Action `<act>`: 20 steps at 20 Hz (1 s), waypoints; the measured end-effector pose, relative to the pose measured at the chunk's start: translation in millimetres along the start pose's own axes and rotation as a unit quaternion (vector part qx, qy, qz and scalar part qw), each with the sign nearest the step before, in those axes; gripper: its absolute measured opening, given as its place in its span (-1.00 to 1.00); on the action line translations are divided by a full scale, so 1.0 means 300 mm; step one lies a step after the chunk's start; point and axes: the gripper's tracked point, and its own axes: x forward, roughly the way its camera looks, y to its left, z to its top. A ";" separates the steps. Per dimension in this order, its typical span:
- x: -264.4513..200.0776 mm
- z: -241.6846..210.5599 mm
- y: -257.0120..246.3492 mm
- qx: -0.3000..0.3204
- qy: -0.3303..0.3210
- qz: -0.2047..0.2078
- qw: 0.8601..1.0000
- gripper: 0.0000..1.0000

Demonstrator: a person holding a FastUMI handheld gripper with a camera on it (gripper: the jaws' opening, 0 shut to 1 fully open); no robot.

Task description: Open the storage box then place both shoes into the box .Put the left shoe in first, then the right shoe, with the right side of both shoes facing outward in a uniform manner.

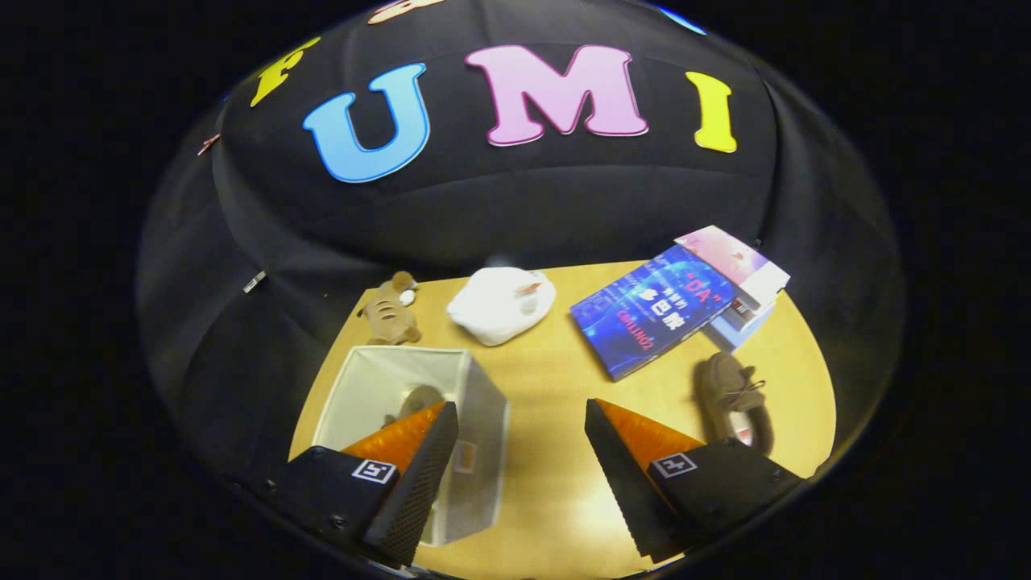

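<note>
Gripper view: tool (522, 427) spread, empty, above open white fabric box (483, 403); brown suede shoe (733, 399) could be gripped badly and laid facing wrongly.

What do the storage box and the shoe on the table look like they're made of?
The storage box looks like pale fabric over stiff panels, matte, with straight folded walls. The brown shoe beside the open, empty tool seems suede or similar soft cloth: dull, napped, laced. Neither is certain.

dim booth, warm-lit table (556, 387), sharp centre, fisheye-warped edges
</note>
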 end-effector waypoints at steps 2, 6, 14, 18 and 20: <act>0.010 -0.014 -0.143 0.002 0.000 -0.015 1.000 0.97; -0.012 -0.031 -0.396 0.008 0.011 -0.037 0.999 0.97; -0.006 -0.146 -0.860 -0.024 0.042 -0.067 0.997 0.98; 0.047 -0.256 -1.010 -0.056 0.064 -0.071 0.994 0.98; 0.082 -0.321 -1.052 -0.060 0.081 -0.066 0.993 0.98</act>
